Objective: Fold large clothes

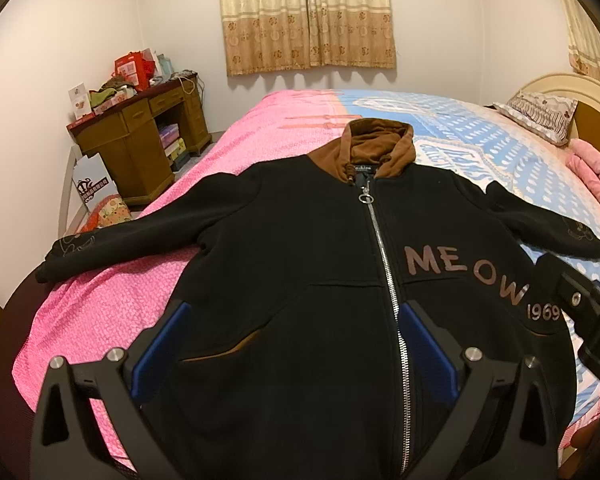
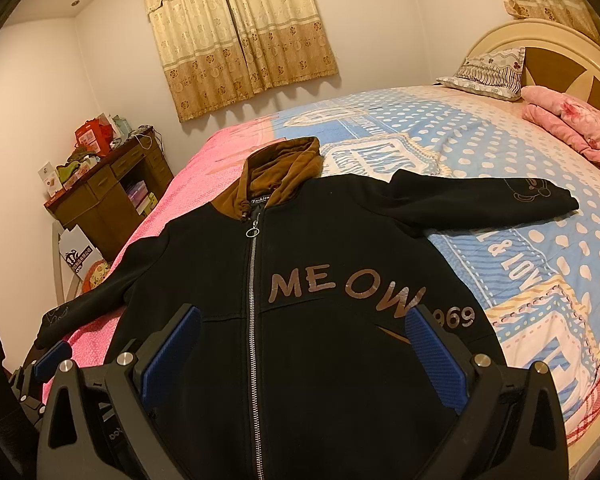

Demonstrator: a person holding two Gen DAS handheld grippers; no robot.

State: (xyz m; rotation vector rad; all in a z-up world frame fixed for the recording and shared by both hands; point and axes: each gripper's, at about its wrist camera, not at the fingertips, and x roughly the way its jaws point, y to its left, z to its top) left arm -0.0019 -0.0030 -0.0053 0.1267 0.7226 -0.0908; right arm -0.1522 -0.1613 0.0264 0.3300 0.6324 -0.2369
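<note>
Jaws first: at the bottom of each wrist view one gripper, the left gripper [image 1: 294, 344] and the right gripper [image 2: 302, 346], stands with both blue pads spread wide and nothing between them, poised over the hem, likely so either can take an edge. One black hooded jacket [image 1: 300, 248] fills the middle of both frames, lying front up on the bed [image 2: 500, 152], zipped closed, its two sleeves spread out to either side, seemingly laid flat ready for a first fold. Its brown hood [image 1: 376, 144] points away. Further up the right view lie one pillow [image 2: 488, 72] and one pink quilt [image 2: 572, 128]; at left, one cluttered wooden desk [image 1: 136, 136].
</note>
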